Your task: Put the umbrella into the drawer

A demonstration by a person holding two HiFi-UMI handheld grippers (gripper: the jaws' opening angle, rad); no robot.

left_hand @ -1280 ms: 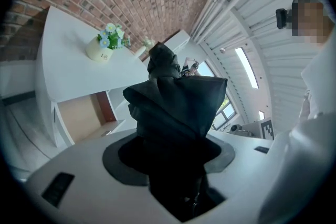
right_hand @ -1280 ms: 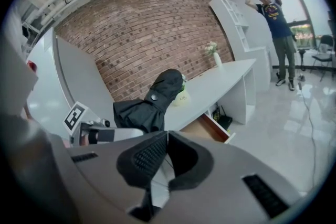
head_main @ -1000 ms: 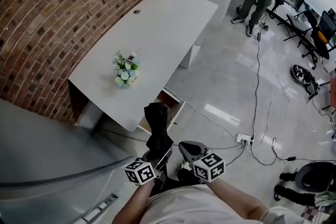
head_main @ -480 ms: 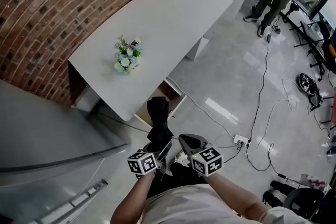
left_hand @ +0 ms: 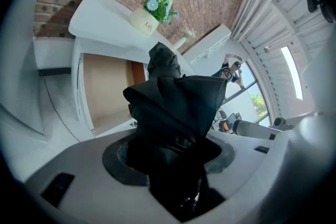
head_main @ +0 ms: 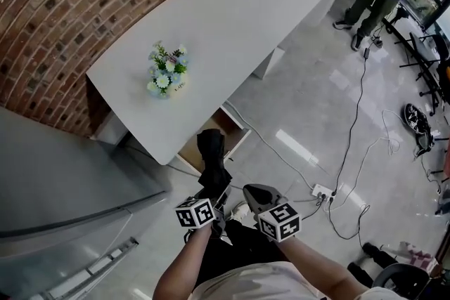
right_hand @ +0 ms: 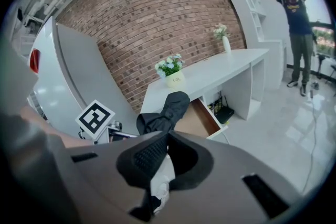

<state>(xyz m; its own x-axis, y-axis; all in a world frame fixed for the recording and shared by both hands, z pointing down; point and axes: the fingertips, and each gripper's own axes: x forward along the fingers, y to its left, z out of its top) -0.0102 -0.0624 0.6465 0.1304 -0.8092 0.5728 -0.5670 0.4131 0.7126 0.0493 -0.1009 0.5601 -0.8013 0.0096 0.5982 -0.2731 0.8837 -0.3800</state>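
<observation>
Behind the umbrella (head_main: 211,159), the open drawer (head_main: 230,127) is partly hidden.

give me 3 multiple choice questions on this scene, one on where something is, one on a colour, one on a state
1. Where is the umbrella?
A) on the desk
B) in the left gripper
C) on the floor

2. What colour is the umbrella?
A) red
B) white
C) black

3. How is the drawer?
A) open
B) shut
C) taken out and turned over

Answers:
1. B, as the left gripper view shows the jaws closed on its folded cloth.
2. C, as the cloth is black in every view.
3. A, as it is pulled out and its wooden inside shows.
</observation>
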